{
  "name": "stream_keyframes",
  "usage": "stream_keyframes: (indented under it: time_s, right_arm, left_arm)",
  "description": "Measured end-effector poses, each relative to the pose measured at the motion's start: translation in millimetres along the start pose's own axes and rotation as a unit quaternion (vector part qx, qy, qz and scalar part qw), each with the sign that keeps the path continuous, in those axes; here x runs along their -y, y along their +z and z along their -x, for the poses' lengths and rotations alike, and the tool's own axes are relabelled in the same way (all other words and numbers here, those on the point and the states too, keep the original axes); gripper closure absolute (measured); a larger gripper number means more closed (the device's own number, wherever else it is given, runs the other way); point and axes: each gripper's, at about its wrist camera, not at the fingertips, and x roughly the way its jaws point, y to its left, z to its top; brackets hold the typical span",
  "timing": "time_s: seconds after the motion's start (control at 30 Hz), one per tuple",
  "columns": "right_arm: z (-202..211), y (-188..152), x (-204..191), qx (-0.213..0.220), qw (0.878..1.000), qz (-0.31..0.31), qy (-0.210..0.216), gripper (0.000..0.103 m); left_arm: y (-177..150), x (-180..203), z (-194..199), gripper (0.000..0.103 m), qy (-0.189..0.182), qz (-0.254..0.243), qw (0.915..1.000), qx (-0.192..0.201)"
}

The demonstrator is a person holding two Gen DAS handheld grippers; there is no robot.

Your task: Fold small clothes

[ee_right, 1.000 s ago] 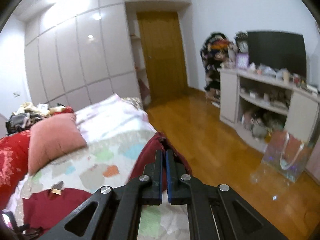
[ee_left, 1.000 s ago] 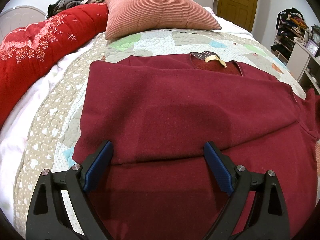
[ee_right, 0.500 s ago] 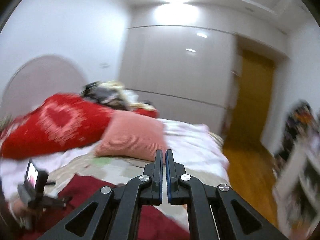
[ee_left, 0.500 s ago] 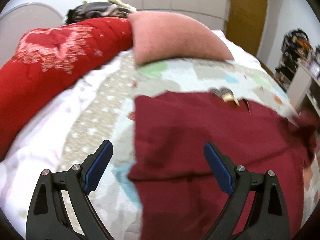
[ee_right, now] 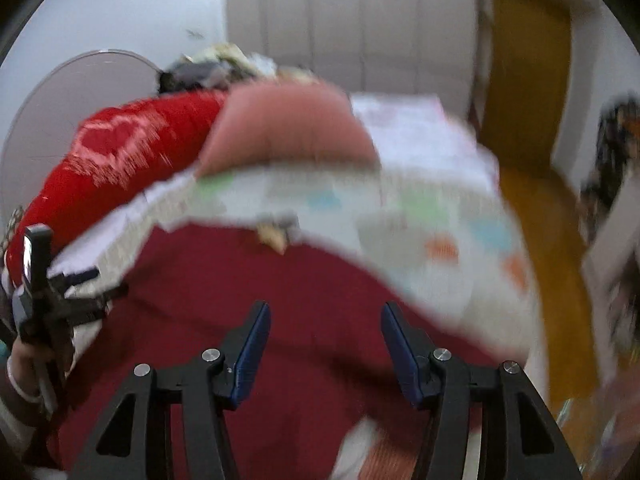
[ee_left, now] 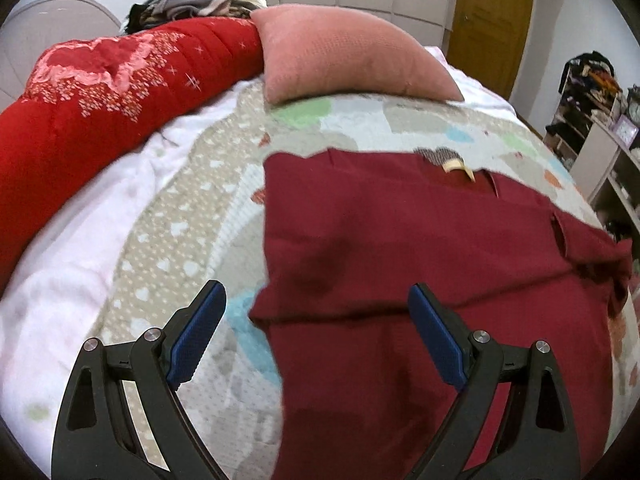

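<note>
A dark red sweater (ee_left: 420, 248) lies flat on the patchwork bedspread (ee_left: 192, 216), collar and tan label (ee_left: 458, 168) at the far side, with a folded layer across its upper part. My left gripper (ee_left: 316, 328) is open and empty above the sweater's near left edge. In the blurred right wrist view my right gripper (ee_right: 326, 344) is open and empty over the sweater (ee_right: 280, 288). The left gripper also shows at the left edge of the right wrist view (ee_right: 56, 300).
A pink cushion (ee_left: 344, 52) and a red quilt (ee_left: 100, 88) lie at the head of the bed. A pile of clothes (ee_left: 200, 0) sits behind them. A wooden door (ee_left: 492, 20) and shelves (ee_left: 604, 148) stand on the right.
My right gripper has opened and swung from facing the room down over the sweater. My left gripper has shifted left, toward the sweater's left edge.
</note>
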Motion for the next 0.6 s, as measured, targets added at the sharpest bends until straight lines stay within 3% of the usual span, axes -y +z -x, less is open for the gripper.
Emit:
stream_keyframes:
  time_s: [0.1,0.2,0.3,0.4,0.47,0.53,0.6]
  right_arm:
    - [-27.4,-23.1,27.1,-0.038,0.997,-0.062,0.009,0.048]
    - [-56.7,-17.1,53.1,-0.093,0.99,-0.108,0.005,0.048]
    - [-57.0,15.7,74.7,-0.05,0.985,-0.161,0.029,0.048]
    - [-44.2,50.4,107.3,0.051,0.975,-0.218,0.011,0.043]
    - [-46.6,57.2,116.4,0.043,0.972,-0.231,-0.013,0.043]
    - [-44.8,53.3,116.1,0.041,0.972,-0.229,-0.005,0.043]
    - [-39.8,37.3,106.4,0.043,0.979,-0.199,-0.015,0.043]
  left_arm:
    - [-3.1,5.1,-2.6,0.01,0.001,-0.006,1.0,-0.005]
    - [-3.1,8.3,-1.7,0.01,0.006,-0.013,0.9999,-0.003]
    - [-1.9,9.3,-1.7,0.01,0.014,-0.016,0.9998,-0.002]
    - [0.0,10.5,-3.0,0.01,0.014,-0.014,0.9998,-0.005]
    - [-0.7,12.0,-1.6,0.01,0.011,-0.018,0.9998,0.0]
    - [-1.8,13.8,-2.0,0.01,0.014,-0.026,0.9996,0.003]
    - [-2.2,15.3,-4.6,0.01,0.016,-0.031,0.9994,0.002]
